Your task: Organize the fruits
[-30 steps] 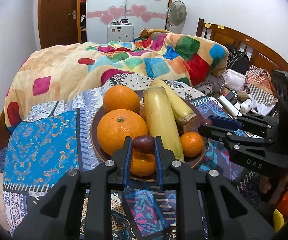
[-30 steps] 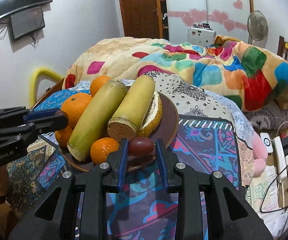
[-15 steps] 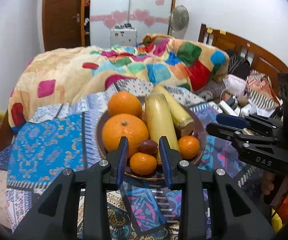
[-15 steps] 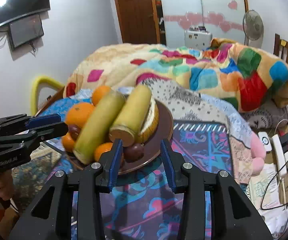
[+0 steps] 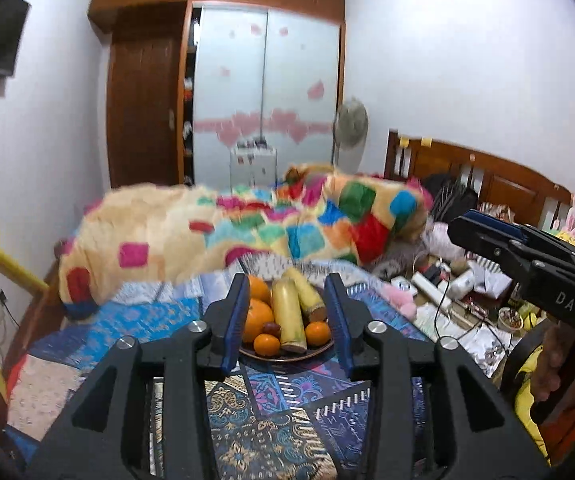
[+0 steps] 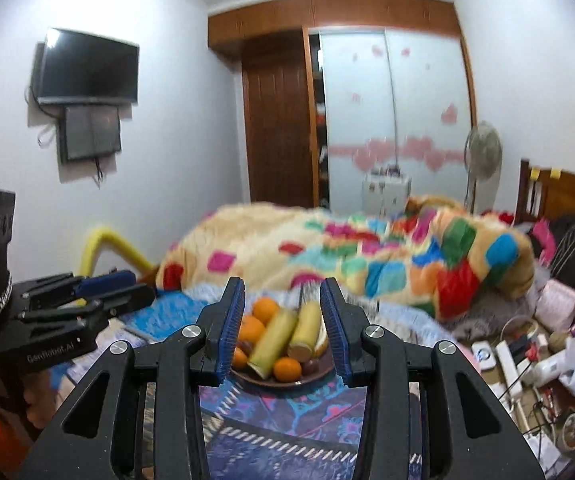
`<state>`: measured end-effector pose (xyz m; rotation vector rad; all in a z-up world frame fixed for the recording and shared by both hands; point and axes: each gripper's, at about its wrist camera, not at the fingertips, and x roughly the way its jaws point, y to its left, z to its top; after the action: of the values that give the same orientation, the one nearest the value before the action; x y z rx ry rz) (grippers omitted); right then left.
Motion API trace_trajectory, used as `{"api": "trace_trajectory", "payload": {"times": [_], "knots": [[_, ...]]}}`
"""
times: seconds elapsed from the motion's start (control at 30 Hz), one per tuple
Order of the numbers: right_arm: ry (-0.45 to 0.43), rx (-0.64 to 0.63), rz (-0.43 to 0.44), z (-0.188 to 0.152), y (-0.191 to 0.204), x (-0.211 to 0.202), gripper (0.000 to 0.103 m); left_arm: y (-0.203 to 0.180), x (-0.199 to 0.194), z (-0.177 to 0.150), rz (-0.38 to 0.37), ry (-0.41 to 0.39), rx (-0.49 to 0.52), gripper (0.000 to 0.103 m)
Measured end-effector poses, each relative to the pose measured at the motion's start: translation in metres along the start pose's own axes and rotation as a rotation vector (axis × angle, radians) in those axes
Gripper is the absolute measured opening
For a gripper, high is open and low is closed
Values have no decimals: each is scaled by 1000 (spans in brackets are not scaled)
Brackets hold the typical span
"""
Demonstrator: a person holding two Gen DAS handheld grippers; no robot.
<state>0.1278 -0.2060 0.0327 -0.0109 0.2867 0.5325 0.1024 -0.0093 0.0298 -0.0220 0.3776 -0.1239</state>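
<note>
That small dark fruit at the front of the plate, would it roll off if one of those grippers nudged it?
Probably. The small dark fruit looks round and smooth, so it should roll easily. It sits wedged between a big orange and a long yellow stalk, which may hold it. The plate rim looks shallow, so a hard push could send it off.

**Fruit gathered on the brown plate**

We see a round brown plate (image 5: pixel 287 356) on the patterned bedspread, loaded with fruit. Two long yellow-green stalks (image 5: pixel 288 316) lie side by side, cut ends toward us. Oranges (image 5: pixel 256 319) sit to their left, smaller ones in front, and a dark red plum (image 5: pixel 271 328) rests among them.
</note>
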Motion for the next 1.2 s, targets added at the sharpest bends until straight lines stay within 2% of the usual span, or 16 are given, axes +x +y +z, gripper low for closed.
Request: {"api": "trace_trajectory", "payload": {"times": [0.07,0.17,0.3,0.37,0.5,0.6,0.73,0.83,1.2], "knots": [[-39,-2,-7,3,9,-18,37,-5,-26,2,11,-50,6,44],[-97,-15,-29,2,25,-44,43,-10,-61,3,19,-120,-3,55],[-148,-21,-49,-2,41,-67,62,-10,-90,1,32,-176,-22,67],[-166,-23,-60,-5,46,-74,68,-10,-98,-1,35,-189,-26,71],[-182,-17,-63,-8,50,-78,83,-11,-111,-7,45,-210,-28,89],[-187,-15,-78,-12,50,-82,89,-12,-114,-11,56,-217,-24,93],[-187,-4,-102,-17,49,-84,103,-16,-113,-16,73,-215,-9,97],[-184,-7,-114,-20,50,-83,103,-18,-111,-20,83,-215,-4,102],[-179,-10,-109,-25,53,-87,103,-16,-108,-25,92,-210,-15,102]]}}
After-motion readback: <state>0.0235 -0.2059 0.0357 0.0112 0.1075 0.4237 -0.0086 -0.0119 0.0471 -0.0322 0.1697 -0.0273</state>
